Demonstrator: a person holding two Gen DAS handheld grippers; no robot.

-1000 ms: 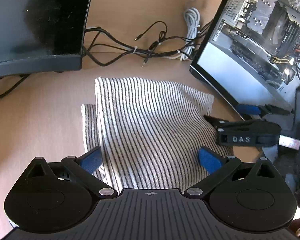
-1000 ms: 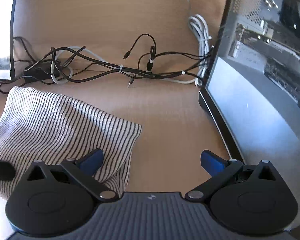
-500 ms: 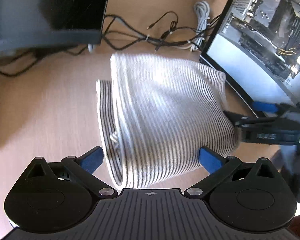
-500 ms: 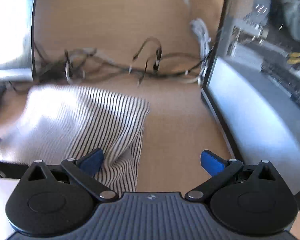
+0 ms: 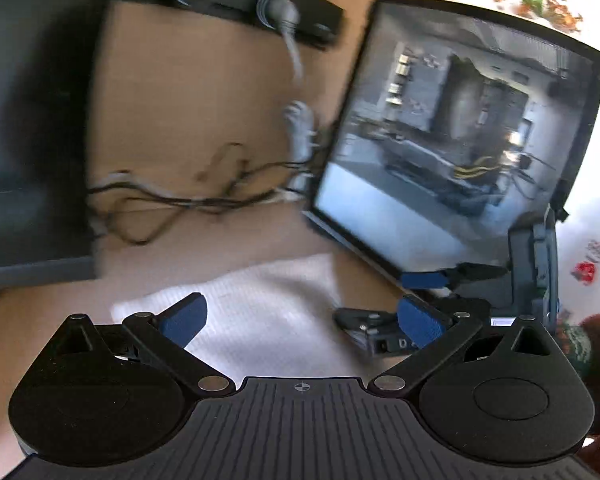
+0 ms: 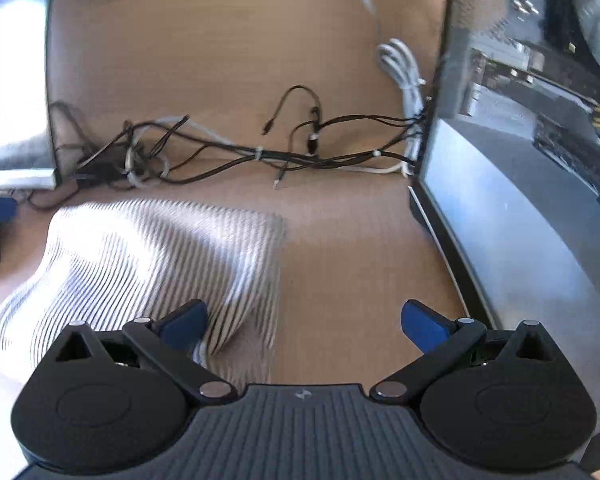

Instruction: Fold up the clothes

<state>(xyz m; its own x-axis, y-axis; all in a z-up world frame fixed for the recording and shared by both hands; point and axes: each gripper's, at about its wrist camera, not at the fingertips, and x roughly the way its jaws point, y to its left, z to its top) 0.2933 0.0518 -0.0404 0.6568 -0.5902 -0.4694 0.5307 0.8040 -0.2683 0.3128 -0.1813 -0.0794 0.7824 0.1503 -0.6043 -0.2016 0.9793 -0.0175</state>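
While the left wrist view is smeared by motion, it shows the left claw (image 5: 302,322) with its blue pads spread wide and nothing between them. The cloth (image 5: 260,312) lies on the desk (image 5: 188,112) directly under and ahead of the pads, washed out to near white. Just beyond the right-hand pad sits the right claw (image 5: 424,292), seen from outside. A PC case (image 5: 452,140) stands ahead and to the right; cables (image 5: 188,200) run across the desk farther ahead.

From the right wrist view, the right claw (image 6: 302,322) is likewise spread and empty. The striped cloth (image 6: 152,264) lies ahead and to the left, and its near edge runs under the left-hand pad; whether that pad touches the fabric cannot be told. Bare desk (image 6: 360,264) fills the gap toward the right-hand pad. The case (image 6: 520,168) rises to the right, with the cables (image 6: 260,156) beyond the cloth.

Handling, as a judgement: the cloth is light, soft and limp, so it will sag and slide on the smooth desk. Grip it at a corner or along a folded edge, through all layers, one claw per corner. It already looks folded at least once.
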